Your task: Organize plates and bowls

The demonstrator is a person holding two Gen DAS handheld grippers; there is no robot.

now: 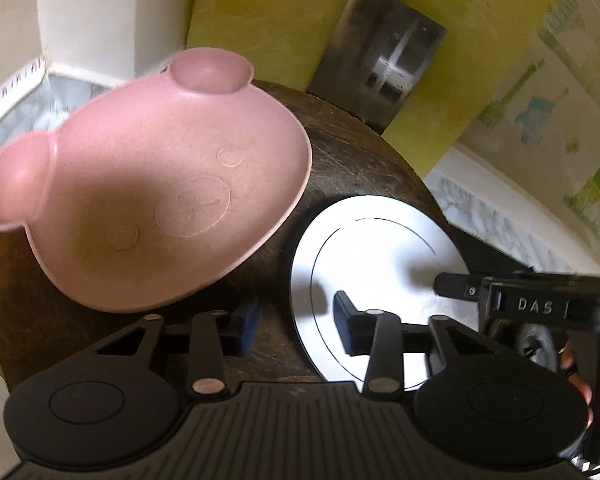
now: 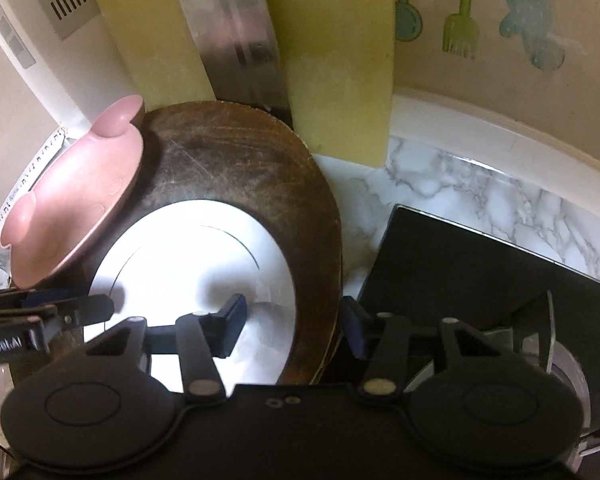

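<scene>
A pink bear-shaped bowl with two round ears rests tilted on the left of a round dark wooden board. A white plate lies flat on the board to its right. My left gripper is open, one finger by the bowl's near rim, the other over the plate. In the right wrist view the bowl is at left and the plate at centre. My right gripper is open, its left finger over the plate, its right finger past the board's edge.
A cleaver and a yellow cutting board lean on the wall behind the wooden board. A black stove top sits to the right on the marble counter. The right gripper's body crosses the left view.
</scene>
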